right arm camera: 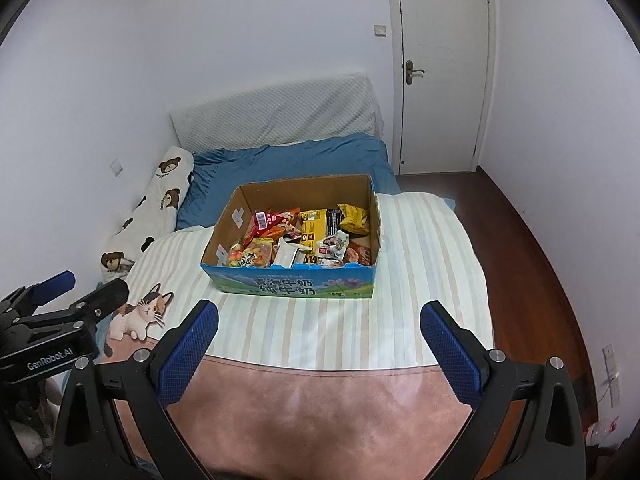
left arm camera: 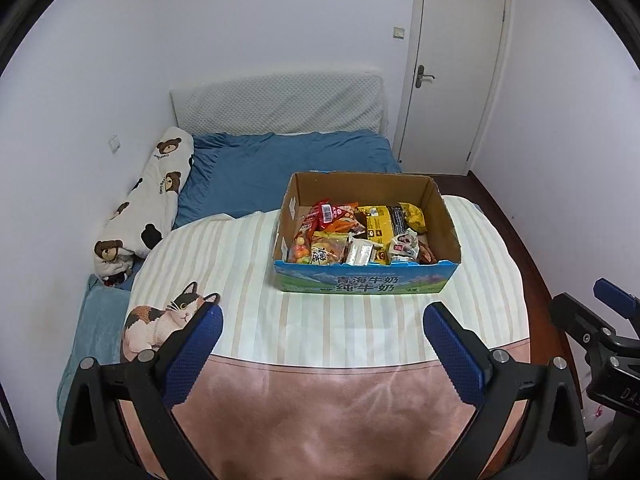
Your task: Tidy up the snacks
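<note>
An open cardboard box with a blue printed front stands on the striped blanket on the bed. Several snack packets lie jumbled inside: red, yellow and white ones among them. My left gripper hovers open, short of the box's front, with nothing between its blue pads. My right gripper is also open and empty, just short of the box. Each gripper shows at the edge of the other's view.
A bear-print pillow lies along the left wall. Blue bedding and a padded white headboard are beyond the box. A closed white door stands at the back right, with dark wooden floor beside the bed.
</note>
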Available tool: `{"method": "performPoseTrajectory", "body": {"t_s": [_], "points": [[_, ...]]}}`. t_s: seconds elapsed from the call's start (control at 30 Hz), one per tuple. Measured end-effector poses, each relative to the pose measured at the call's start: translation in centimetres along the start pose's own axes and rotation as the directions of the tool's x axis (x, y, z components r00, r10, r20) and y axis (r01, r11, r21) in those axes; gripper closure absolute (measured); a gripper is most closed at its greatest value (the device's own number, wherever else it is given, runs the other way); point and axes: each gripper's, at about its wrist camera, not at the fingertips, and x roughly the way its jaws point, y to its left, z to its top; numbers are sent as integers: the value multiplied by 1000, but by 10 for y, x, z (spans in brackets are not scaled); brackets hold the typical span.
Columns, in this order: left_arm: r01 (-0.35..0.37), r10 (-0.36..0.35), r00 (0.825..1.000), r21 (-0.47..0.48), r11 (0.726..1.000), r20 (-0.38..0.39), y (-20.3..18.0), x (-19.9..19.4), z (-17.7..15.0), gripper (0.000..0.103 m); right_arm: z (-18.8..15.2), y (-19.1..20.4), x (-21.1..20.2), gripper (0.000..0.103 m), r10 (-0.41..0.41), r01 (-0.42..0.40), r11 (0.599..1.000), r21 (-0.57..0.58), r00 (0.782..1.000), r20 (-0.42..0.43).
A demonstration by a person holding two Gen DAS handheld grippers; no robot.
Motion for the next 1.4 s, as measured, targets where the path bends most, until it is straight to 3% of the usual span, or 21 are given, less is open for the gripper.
{"method": "performPoseTrajectory", "body": {"t_s": [0.27,0.8,1.4], "points": [[0,0,999,-2,1000,-40,-4,28,11,0,11,-7,27,0,-13,13,1000,2,1000,-18],[-48,50,989,18,999,-141,-7,127,63,0,54,-31,130,0,-61,67,997,46,990,-124],[-28,38,964,43,999,-263,-19,185,65,0,58,-36,196,0,-48,74,993,89,963,-264]]}}
